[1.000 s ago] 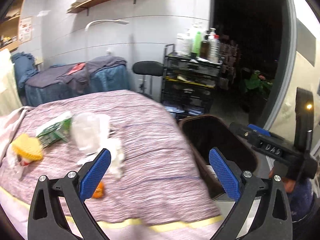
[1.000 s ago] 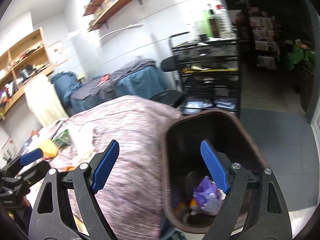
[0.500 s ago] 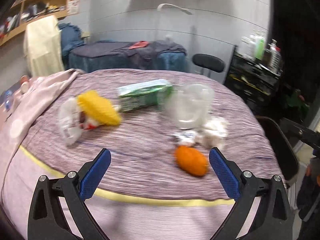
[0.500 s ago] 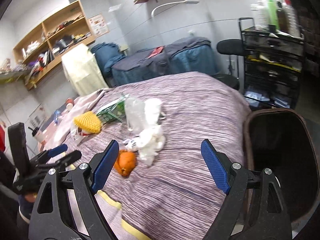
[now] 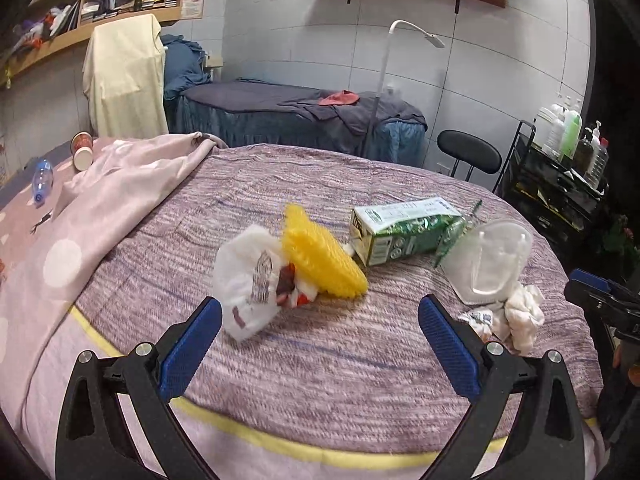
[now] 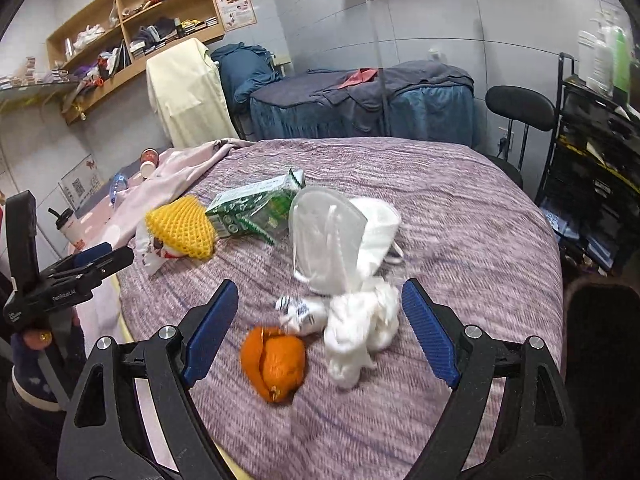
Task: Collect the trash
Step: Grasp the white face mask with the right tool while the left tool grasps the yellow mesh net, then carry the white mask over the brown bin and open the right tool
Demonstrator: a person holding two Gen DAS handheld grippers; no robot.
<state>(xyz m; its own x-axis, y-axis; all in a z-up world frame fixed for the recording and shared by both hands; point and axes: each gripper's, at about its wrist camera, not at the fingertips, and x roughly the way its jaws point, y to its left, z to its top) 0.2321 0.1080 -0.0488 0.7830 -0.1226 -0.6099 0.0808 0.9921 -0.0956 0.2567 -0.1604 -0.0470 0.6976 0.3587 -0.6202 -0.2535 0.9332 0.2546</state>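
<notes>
Trash lies scattered on the bed's striped purple cover (image 5: 328, 364): a yellow foam net (image 5: 320, 258) touching a crumpled white wrapper (image 5: 250, 280), a green carton (image 5: 404, 230) on its side just beside them, a clear plastic cup (image 6: 326, 240) tipped over, a wad of white tissue (image 6: 362, 330) in front of the cup, and an orange peel (image 6: 276, 362) near the tissue. Left tool (image 5: 318, 346) hangs over the near edge of the bed, fingers spread wide, gripping nothing, aimed at the wrapper. Right tool (image 6: 320, 332) hovers just above the peel and tissue, equally spread and empty. Beyond stand a black stool (image 5: 470, 156) and a blue-draped massage bed (image 5: 296, 120).
</notes>
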